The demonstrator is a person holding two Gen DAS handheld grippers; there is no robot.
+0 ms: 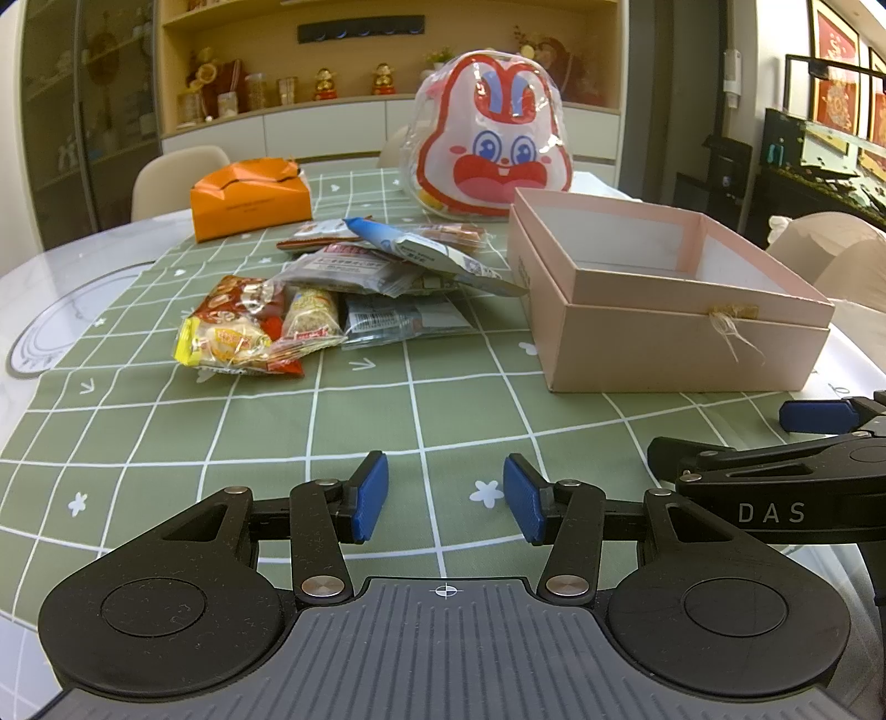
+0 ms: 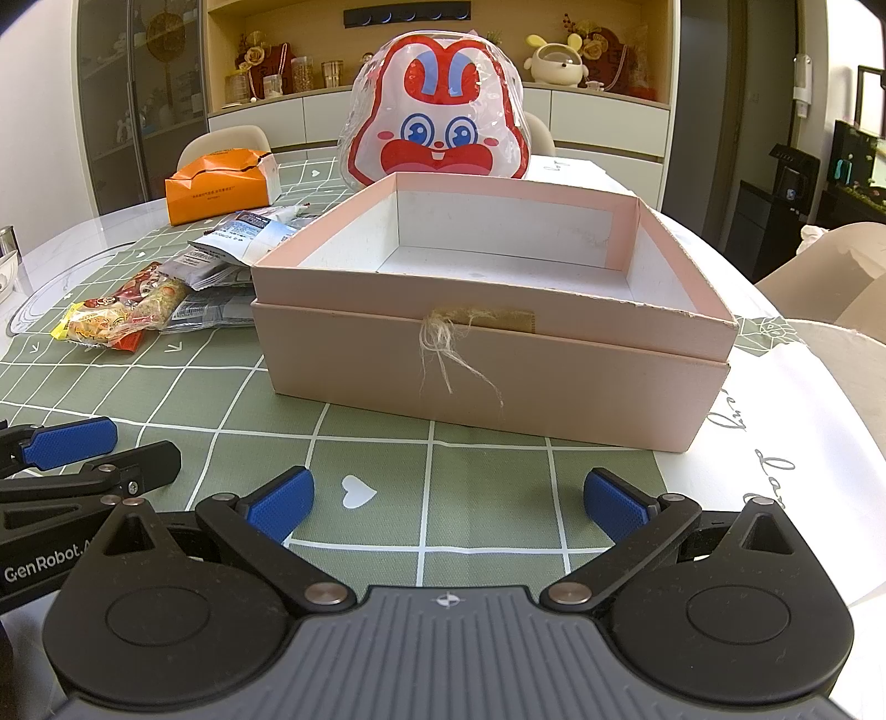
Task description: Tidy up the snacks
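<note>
Pink box (image 2: 487,354) empty, snack pile (image 1: 332,293) beside, both hand-held grippers open

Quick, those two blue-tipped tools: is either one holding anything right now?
Left tool: open, holding nothing, over the green tablecloth.
Right tool: open, holding nothing, in front of the pink box.

wooden shelving (image 1: 382,50) behind cream chairs (image 1: 177,174)
</note>
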